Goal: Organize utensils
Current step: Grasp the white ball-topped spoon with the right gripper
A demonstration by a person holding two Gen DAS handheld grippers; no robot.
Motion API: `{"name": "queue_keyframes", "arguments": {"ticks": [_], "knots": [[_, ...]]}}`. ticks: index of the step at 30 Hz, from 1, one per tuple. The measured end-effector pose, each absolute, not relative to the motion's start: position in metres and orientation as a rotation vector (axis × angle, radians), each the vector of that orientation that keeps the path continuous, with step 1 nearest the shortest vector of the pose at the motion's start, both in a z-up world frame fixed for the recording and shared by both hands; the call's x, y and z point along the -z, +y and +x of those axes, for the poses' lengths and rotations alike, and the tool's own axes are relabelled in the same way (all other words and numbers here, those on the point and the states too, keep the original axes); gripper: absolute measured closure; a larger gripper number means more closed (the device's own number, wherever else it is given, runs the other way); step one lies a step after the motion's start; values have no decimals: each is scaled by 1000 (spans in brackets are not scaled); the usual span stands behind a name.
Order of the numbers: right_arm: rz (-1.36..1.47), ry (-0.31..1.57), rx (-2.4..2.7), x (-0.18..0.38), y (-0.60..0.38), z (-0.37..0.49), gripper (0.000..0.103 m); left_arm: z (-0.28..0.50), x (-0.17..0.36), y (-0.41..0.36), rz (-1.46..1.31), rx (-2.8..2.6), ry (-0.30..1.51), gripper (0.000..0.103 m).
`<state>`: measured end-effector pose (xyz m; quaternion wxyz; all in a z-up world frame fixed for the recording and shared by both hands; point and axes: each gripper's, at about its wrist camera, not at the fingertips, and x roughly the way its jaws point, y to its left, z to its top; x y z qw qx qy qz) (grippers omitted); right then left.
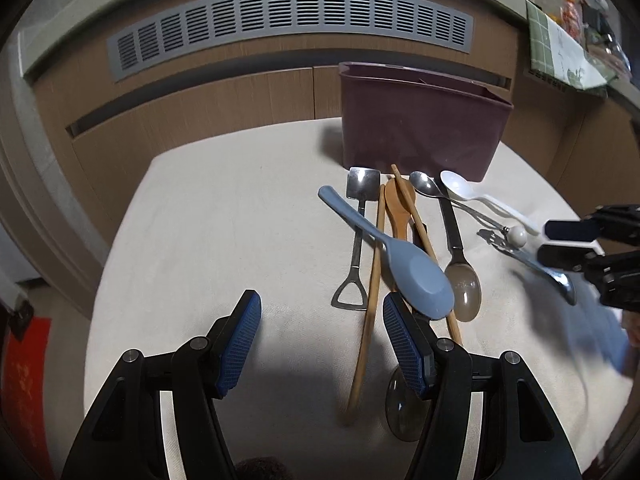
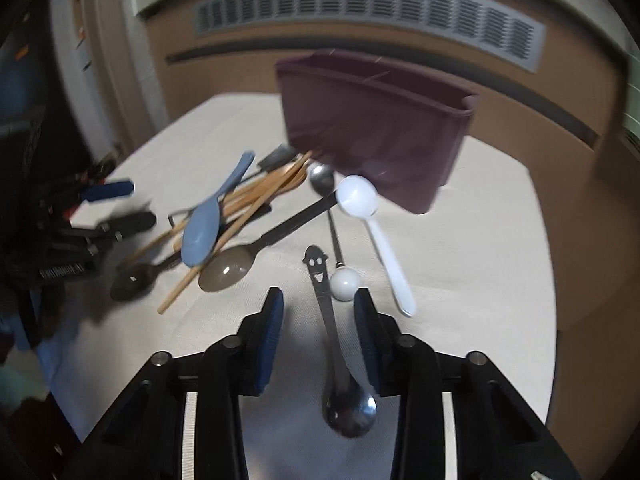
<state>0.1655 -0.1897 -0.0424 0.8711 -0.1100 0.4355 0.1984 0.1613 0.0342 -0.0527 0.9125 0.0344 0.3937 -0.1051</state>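
A maroon utensil holder (image 1: pixel 420 124) stands at the back of the cloth-covered table; it also shows in the right wrist view (image 2: pixel 376 128). Utensils lie in front of it: a blue spoon (image 1: pixel 400 256), wooden chopsticks (image 1: pixel 372 280), a wooden spoon (image 1: pixel 400 204), a metal shovel-shaped spoon (image 1: pixel 358 232), a brown translucent spoon (image 1: pixel 460 264) and a white spoon (image 2: pixel 376 232). A metal smiley-face spoon (image 2: pixel 336 340) lies between my right gripper's fingers. My right gripper (image 2: pixel 318 312) is open just above it. My left gripper (image 1: pixel 320 312) is open and empty, left of the blue spoon.
A spoon with a white ball end (image 2: pixel 344 280) lies beside the smiley spoon. Another dark translucent spoon (image 1: pixel 400 408) lies under my left gripper's right finger. A brown cabinet with a grey vent (image 1: pixel 288 20) stands behind the table. The table edge (image 1: pixel 120 240) runs along the left.
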Motion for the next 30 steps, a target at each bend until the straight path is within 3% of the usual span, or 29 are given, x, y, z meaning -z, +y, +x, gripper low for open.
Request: {"name": "queue_keyframes", "arguments": {"ticks": [7,10,20,30], "knots": [[-249,934,-371,62,-189,189,75,153,46,31,-47,269,780,39],[-214,927,-369,68,-192,196,84,154,44,20,-46,269,774,39],[-188,705,-221,12,-227,163,84,181,47,-9,-71,237,809,39],[-141,736,-215,22,-233,152,84,208,63,-15,77,168,818,39]]}}
